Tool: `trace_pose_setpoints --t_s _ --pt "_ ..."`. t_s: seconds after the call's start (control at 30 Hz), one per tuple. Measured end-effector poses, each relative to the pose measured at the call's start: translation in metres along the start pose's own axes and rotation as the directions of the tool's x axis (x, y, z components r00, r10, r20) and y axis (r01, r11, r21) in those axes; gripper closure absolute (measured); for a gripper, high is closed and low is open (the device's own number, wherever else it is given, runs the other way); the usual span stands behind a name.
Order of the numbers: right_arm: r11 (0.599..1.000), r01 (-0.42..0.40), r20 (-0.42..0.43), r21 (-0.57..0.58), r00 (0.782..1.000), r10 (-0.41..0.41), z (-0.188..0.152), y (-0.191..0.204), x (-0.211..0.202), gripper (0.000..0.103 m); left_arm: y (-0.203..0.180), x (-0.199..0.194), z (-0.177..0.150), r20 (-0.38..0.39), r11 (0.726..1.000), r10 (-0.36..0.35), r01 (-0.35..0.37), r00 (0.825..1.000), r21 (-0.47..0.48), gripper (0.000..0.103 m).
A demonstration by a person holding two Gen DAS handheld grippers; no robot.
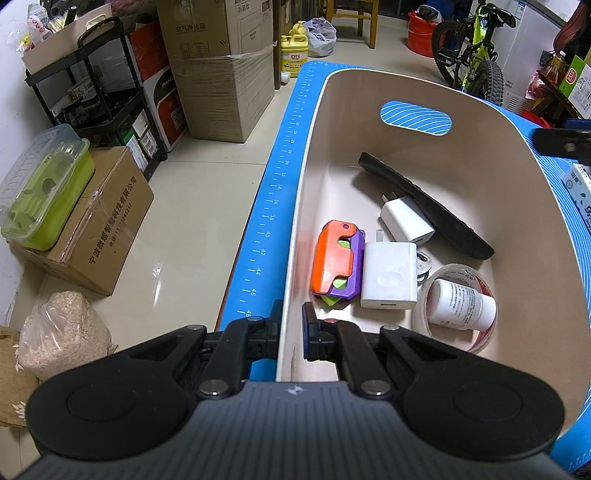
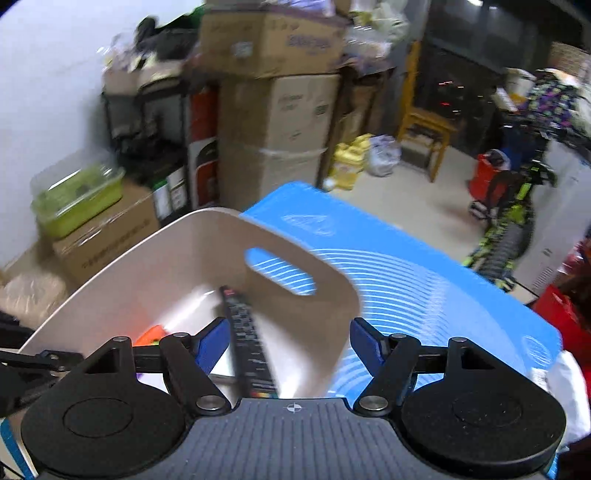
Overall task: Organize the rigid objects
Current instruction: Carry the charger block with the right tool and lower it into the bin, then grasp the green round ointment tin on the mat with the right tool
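Note:
A beige plastic bin (image 1: 480, 122) stands on a blue mat (image 1: 280, 184). In it lie a black remote (image 1: 424, 203), two white chargers (image 1: 406, 221) (image 1: 389, 275), an orange and purple toy (image 1: 334, 262), and a white bottle (image 1: 461, 304) inside a tape roll (image 1: 419, 310). My left gripper (image 1: 293, 332) is shut on the bin's near left wall, one finger outside and one inside. In the blurred right wrist view, my right gripper (image 2: 290, 343) hangs open above the bin (image 2: 166, 258) with nothing held. The remote (image 2: 247, 343) lies below its fingers.
Left of the table, on the floor, are cardboard boxes (image 1: 221, 92), a black shelf cart (image 1: 96, 92), a green lidded container (image 1: 44, 188) and a bag of grain (image 1: 62, 332). A bicycle (image 1: 476, 59) and a wooden chair (image 1: 354, 18) stand beyond. A tissue pack (image 1: 580, 192) lies right of the bin.

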State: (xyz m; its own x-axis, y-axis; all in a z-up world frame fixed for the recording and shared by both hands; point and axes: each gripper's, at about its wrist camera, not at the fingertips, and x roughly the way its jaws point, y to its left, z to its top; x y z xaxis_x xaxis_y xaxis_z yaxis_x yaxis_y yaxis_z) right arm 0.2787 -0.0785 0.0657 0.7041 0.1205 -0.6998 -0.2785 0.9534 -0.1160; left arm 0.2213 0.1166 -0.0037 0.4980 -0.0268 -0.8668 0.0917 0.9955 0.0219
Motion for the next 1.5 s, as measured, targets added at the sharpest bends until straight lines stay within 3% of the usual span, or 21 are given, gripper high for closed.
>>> trace_pose_setpoints --t_s 0.2,0.4,0.6,0.77,1.03,1.2,1.27,1.5 --pt "0.990 0.106 0.047 0.095 0.993 -0.111 -0.031 -0.041 -0.007 0.026 0.001 0.000 0.000 0.000 1.000 0.001 -0.001 1.000 0.001 0.094" --pt "0.972 0.159 -0.066 0.172 0.987 -0.150 -0.073 -0.072 0.026 0.026 -0.001 0.001 0.000 0.000 1.000 0.001 -0.001 1.000 0.000 0.094" --pt "0.959 0.147 -0.123 0.242 0.985 -0.120 -0.109 -0.081 0.064 0.025 -0.001 0.001 0.000 0.000 1.000 0.000 0.000 1.000 -0.001 0.094" --pt "0.953 0.139 -0.122 0.268 0.986 -0.109 -0.128 -0.077 0.081 0.026 -0.002 0.001 0.000 0.000 1.000 0.001 -0.001 1.000 0.000 0.094" --pt "0.957 0.145 -0.129 0.250 0.985 -0.116 -0.125 -0.067 0.099 0.026 -0.003 0.002 0.000 0.000 1.000 0.002 -0.002 1.000 0.001 0.094" --pt "0.964 0.132 -0.116 0.229 0.987 -0.108 -0.127 -0.063 0.103 0.036 -0.003 0.002 0.000 0.000 1.000 0.001 -0.001 1.000 0.002 0.094" --pt "0.967 0.112 -0.112 0.227 0.990 -0.089 -0.126 -0.062 0.101 0.049 -0.003 0.002 0.001 0.000 1.000 0.001 -0.001 1.000 0.001 0.094" --pt "0.962 0.155 -0.085 0.224 0.987 -0.139 -0.125 -0.054 0.087 0.048 -0.003 0.002 0.001 0.001 1.000 -0.001 0.001 1.000 -0.001 0.094"
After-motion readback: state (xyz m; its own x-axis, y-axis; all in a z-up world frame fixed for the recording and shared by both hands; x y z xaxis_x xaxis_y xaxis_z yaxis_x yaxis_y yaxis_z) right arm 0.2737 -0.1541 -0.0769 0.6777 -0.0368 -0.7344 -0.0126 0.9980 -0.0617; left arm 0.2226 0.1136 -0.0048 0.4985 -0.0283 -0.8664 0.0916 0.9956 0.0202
